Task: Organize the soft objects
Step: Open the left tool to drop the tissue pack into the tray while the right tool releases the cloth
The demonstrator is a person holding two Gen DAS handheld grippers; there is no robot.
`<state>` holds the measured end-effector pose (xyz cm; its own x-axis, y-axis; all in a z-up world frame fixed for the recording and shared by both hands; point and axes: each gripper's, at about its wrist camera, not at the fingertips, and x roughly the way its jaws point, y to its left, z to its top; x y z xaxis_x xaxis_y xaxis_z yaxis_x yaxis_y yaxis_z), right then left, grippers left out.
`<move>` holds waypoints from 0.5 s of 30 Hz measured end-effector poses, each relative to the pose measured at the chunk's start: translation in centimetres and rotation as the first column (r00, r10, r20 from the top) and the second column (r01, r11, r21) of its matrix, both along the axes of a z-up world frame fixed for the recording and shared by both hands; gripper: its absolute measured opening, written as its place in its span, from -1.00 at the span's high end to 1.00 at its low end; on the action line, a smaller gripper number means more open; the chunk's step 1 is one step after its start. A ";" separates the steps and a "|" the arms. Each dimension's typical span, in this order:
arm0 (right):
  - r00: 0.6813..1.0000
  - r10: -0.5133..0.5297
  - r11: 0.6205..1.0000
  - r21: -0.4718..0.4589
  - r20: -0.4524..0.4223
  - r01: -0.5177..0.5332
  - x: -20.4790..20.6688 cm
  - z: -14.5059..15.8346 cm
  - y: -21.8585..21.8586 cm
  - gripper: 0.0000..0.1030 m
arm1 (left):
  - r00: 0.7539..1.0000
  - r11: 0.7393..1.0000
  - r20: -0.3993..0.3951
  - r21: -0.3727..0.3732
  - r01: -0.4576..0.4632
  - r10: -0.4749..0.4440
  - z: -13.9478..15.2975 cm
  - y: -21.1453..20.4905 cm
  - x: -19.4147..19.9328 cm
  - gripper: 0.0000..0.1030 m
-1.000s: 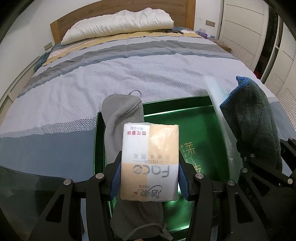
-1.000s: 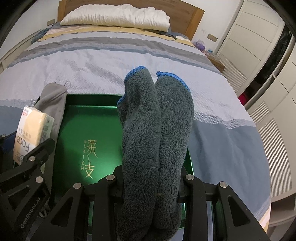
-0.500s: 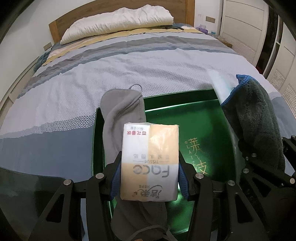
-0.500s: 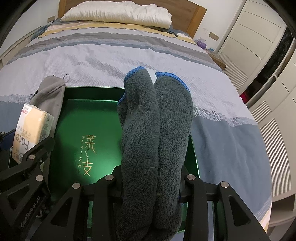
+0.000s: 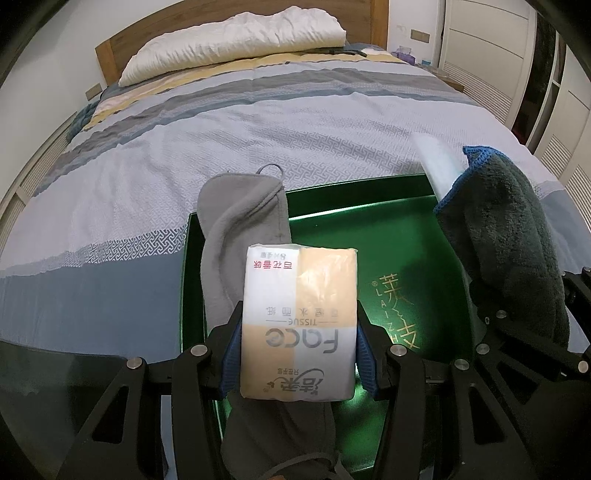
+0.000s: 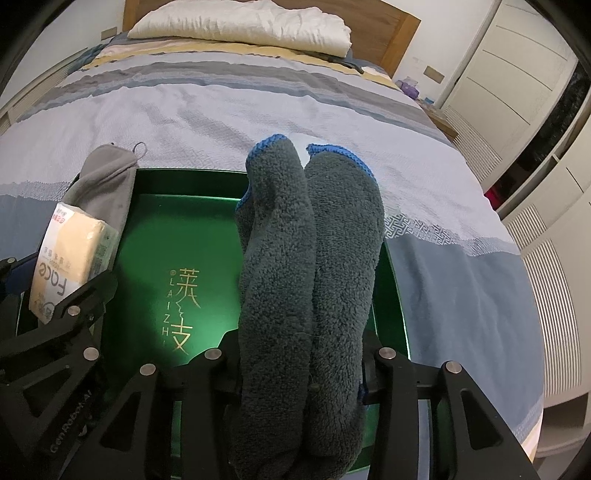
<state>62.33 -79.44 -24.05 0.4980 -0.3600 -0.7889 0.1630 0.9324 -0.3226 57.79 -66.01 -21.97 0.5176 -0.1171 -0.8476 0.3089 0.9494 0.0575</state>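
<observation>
Left gripper [image 5: 298, 354]: your jaws are clamped on one white-and-tan plastic-wrapped tissue pack [image 5: 299, 321], lower centre of frame.
Right gripper [image 6: 306, 365]: your jaws pinch one folded dark grey fleece towel with blue edging [image 6: 310, 266], centre frame.
Grey cloth: one light grey fleece cloth with a hang loop [image 5: 240, 236], lying under the pack, draped over the tray's left edge.
Tray: one shiny green rectangular tray with gold lettering [image 6: 155, 266], on the striped bedspread [image 5: 258, 122].
Pillow: one white pillow [image 6: 240, 22], top of frame.
</observation>
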 end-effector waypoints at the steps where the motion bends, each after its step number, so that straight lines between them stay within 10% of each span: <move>1: 1.000 0.000 1.000 0.004 -0.001 0.000 0.0 0.0 0.0 0.20 | 1.000 1.000 -0.001 -0.001 0.000 0.000 0.0 0.0 0.1 0.10; 15: 1.000 0.020 1.000 0.017 -0.004 -0.020 -0.5 0.8 -0.4 -0.03 | 1.000 1.000 0.007 -0.017 -0.012 0.012 0.3 0.2 0.2 -0.18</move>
